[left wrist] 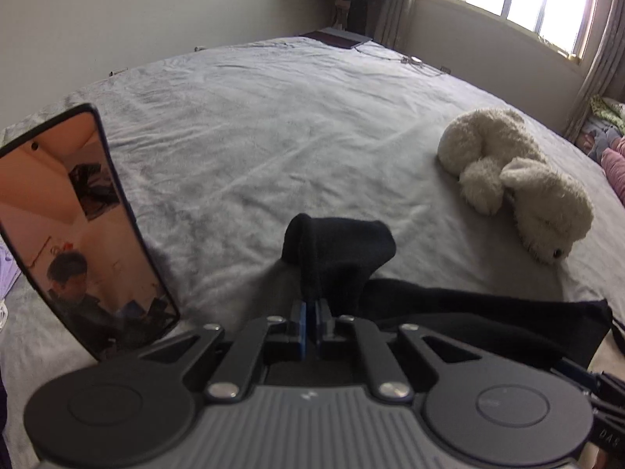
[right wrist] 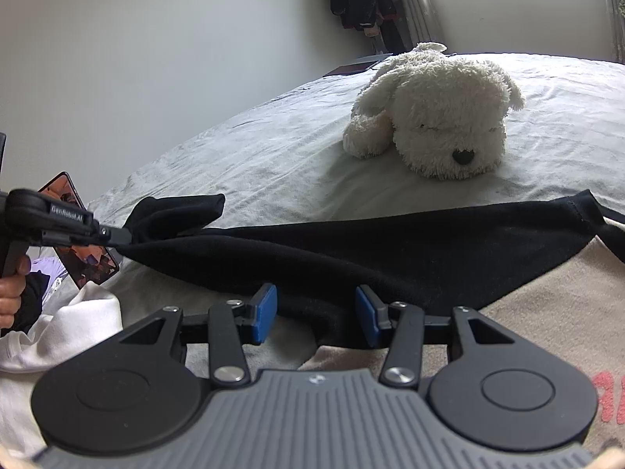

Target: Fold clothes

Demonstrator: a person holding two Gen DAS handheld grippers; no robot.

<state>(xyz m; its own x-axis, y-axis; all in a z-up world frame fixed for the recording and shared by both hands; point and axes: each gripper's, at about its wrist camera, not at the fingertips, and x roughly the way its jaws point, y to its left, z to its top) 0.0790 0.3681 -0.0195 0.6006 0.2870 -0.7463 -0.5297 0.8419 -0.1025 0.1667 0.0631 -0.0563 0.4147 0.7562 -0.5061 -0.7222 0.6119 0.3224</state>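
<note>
Left gripper (left wrist: 311,305): blue pads pressed together on a bunched end of the black garment (right wrist: 351,250), pinched cloth standing up past the fingertips toward 12 o'clock in the left wrist view. Seen from the right wrist view, same gripper (right wrist: 117,236) at 9 o'clock, held by a hand (right wrist: 11,293), cloth drawn into a taut ridge from its tip.

Right gripper (right wrist: 316,314): pads (right wrist: 265,312) standing apart, nothing clamped; near edge of the black garment lying just ahead of and between them, apparently not gripped.

Black garment spread in a long band across the near side of the bed (left wrist: 234,117), running from 9 o'clock to a hemmed corner at 3 o'clock in the right wrist view, partly over a beige cloth with pink lettering (right wrist: 566,332).

Handling, as a judgement: light, limp knit; no stiffness, so sags and folds wherever unsupported. Matte and grippy rather than slippery, not fragile. Likely to stretch and skew if pulled from one end only. Best taken at hems or corners, one per gripper, and kept lightly taut while laying over.

Further out: white garment (right wrist: 66,332) at 8 o'clock, phone (left wrist: 78,226) propped at 9 o'clock, white plush dog (right wrist: 437,113) at 1 o'clock, well apart from the garment; worth keeping the fold clear of it.
</note>
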